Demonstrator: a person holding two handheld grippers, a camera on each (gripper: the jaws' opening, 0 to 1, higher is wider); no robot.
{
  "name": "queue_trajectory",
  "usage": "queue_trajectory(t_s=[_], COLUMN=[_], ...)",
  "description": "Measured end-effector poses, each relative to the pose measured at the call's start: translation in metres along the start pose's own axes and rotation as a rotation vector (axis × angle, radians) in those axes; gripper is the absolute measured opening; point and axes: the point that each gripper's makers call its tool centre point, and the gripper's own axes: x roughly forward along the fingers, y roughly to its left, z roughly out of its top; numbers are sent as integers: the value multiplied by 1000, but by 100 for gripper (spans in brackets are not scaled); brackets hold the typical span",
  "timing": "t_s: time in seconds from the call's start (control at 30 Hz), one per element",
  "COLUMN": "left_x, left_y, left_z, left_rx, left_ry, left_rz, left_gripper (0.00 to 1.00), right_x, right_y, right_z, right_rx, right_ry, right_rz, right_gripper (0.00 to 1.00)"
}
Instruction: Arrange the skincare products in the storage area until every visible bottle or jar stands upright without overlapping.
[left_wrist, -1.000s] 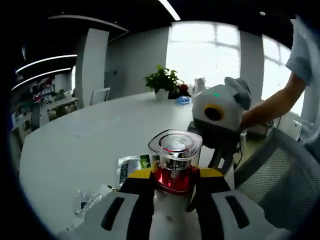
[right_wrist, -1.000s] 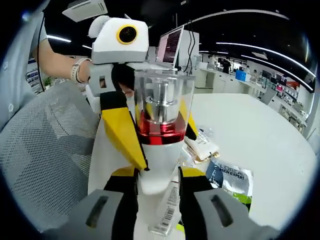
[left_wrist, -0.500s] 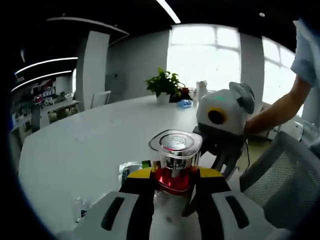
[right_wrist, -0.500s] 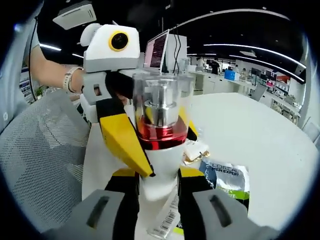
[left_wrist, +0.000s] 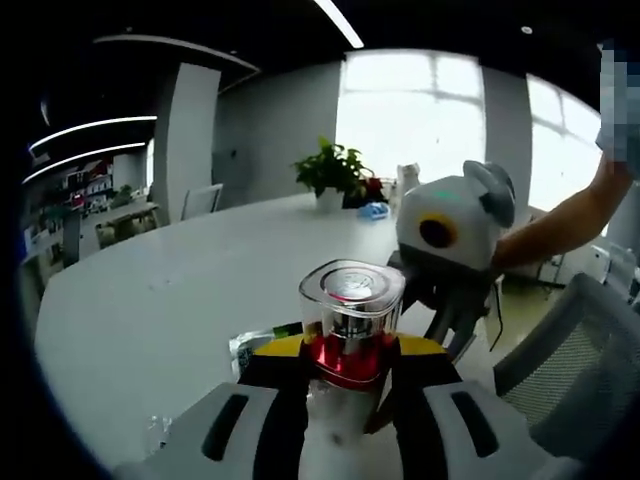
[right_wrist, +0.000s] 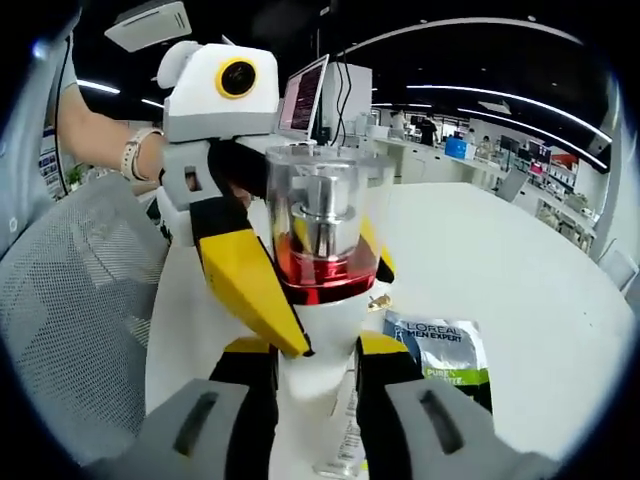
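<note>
A skincare bottle (left_wrist: 350, 325) with a clear square cap, a red band and a white body stands upright above the white table (left_wrist: 170, 290). My left gripper (left_wrist: 345, 352) is shut on it, yellow jaw tips flanking the red band. In the right gripper view the same bottle (right_wrist: 325, 235) rises between my right gripper's (right_wrist: 315, 352) jaws, which are shut on its white body. The left gripper (right_wrist: 225, 90) reaches in from the upper left there, its yellow fingers (right_wrist: 245, 285) pressed on the red band. The right gripper (left_wrist: 450, 235) shows just behind the bottle in the left gripper view.
A L'Oreal Men Expert sachet (right_wrist: 437, 348) lies on the table under the bottle; it is the packet (left_wrist: 250, 345) in the left gripper view, with clear plastic wrap (left_wrist: 158, 432) nearby. Mesh chair (right_wrist: 70, 320) (left_wrist: 570, 365) at the table edge. A potted plant (left_wrist: 335, 165) and a laptop (right_wrist: 305, 95) stand farther off.
Both grippers keep their hold on the bottle. Both views have drifted a little, and the sachets now lie lower and partly behind the bottle and jaws.
</note>
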Motion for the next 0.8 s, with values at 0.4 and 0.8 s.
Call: queue_trajectory(t_s=[0.4, 0.8], left_x=[12, 12], left_y=[5, 4], left_z=[5, 5], left_rx=[-5, 34], left_ry=[-15, -13], left_rz=[30, 30], left_gripper=[28, 30], right_x=[-4, -6], right_y=[-12, -12], right_z=[-3, -4], right_rx=[-38, -52], right_ry=[27, 44], right_rz=[33, 63], right_gripper=[29, 28])
